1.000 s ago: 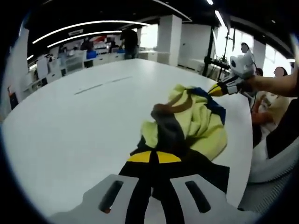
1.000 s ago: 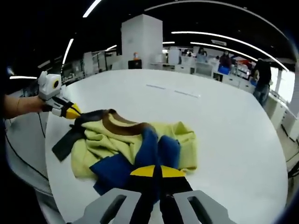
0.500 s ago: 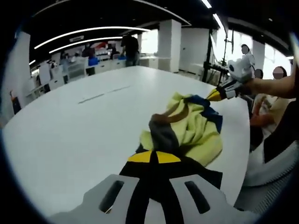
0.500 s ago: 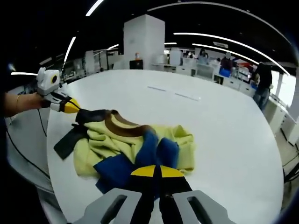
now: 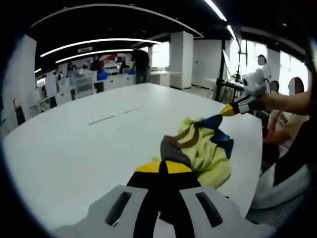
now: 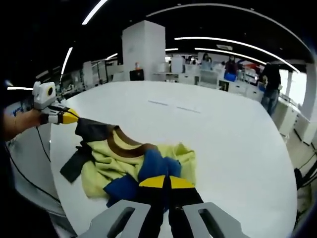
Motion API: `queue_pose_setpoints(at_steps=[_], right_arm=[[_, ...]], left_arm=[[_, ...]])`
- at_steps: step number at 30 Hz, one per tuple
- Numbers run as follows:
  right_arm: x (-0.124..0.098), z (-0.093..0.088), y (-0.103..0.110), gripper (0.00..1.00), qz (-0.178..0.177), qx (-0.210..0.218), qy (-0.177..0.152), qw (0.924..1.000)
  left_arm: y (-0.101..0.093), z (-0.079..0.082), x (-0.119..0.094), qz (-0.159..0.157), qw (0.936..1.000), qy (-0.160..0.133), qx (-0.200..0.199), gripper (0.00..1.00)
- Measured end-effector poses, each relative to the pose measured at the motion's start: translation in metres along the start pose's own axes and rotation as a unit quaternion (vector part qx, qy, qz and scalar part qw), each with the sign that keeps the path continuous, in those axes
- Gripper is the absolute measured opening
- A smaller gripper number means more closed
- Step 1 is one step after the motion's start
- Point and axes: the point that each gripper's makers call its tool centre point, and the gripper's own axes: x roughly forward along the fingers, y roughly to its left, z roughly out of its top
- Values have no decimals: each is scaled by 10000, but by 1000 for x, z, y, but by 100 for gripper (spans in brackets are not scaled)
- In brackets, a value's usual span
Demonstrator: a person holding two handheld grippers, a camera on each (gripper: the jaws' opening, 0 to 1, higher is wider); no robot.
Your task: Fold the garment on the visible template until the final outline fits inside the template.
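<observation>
A crumpled yellow garment (image 5: pixel 205 153) with a brown collar, a blue sleeve and a dark grey sleeve lies near the edge of a white table (image 5: pixel 74 148). My left gripper (image 5: pixel 163 167) is shut on the dark grey sleeve. My right gripper (image 5: pixel 227 109) comes in from the right, shut on the blue sleeve, which it holds raised. In the right gripper view the garment (image 6: pixel 124 156) lies just past my right gripper (image 6: pixel 164 182), and my left gripper (image 6: pixel 72 117) holds the dark sleeve at the left. Faint short lines (image 6: pixel 173 105) mark the tabletop beyond it.
The table's (image 6: pixel 233 144) rounded edge runs close behind the garment. A white chair (image 5: pixel 280 196) and seated people (image 5: pixel 292 106) are past that edge. A white pillar (image 6: pixel 143 49), desks and standing people fill the far room.
Both grippers have risen and drawn back with the sleeves still held. The blue sleeve now lifts off the table and the garment is bunched tighter.
</observation>
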Motion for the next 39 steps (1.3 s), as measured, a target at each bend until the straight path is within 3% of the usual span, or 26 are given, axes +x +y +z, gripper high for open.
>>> queue_pose_setpoints(at_steps=[12, 22, 30, 39], right_arm=[[-3, 31, -14, 0, -137, -53, -144, 9998], [7, 76, -35, 0, -299, -109, -466, 9984], [23, 101, -51, 0, -451, -100, -617, 9970], [48, 122, -76, 0, -803, 103, -788, 9936]], left_arm=[[17, 40, -6, 294, 9983, -497, -62, 0], [57, 82, -2, 734, 9909, -1094, -290, 0], [84, 96, 16, 1051, 9871, -1176, -290, 0], [121, 101, 48, 1349, 9812, -1235, -624, 0]])
